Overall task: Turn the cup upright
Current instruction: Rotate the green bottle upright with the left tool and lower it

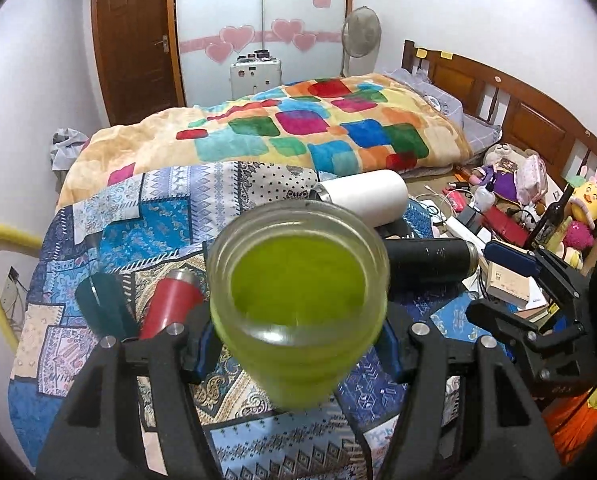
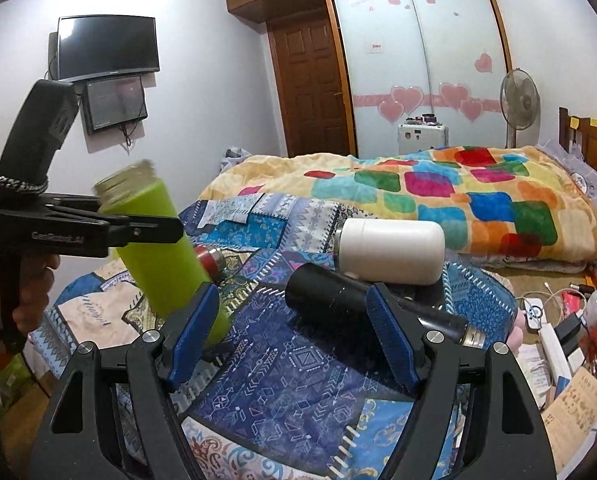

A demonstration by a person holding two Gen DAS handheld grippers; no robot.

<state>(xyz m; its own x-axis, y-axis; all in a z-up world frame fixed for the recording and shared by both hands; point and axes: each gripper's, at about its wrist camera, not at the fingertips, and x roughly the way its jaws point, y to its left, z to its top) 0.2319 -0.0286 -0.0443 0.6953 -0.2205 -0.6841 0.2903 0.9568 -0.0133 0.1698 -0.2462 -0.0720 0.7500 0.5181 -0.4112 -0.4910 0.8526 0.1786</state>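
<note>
My left gripper (image 1: 298,340) is shut on a lime-green cup (image 1: 298,292); its open mouth fills the middle of the left wrist view. In the right wrist view the green cup (image 2: 158,248) stands tilted, mouth up and leaning left, its base near the patterned blue cloth (image 2: 298,380), with the left gripper (image 2: 166,230) clamped around its upper part. My right gripper (image 2: 294,332) is open and empty above the cloth, just in front of a black bottle (image 2: 338,300) that lies on its side.
A white cup (image 2: 394,250), a red bottle (image 2: 210,260) and a dark green cup (image 1: 98,304) lie on the cloth. A colourful blanket (image 2: 438,196) covers the bed behind. Toys, books and cables (image 1: 518,220) clutter the right side.
</note>
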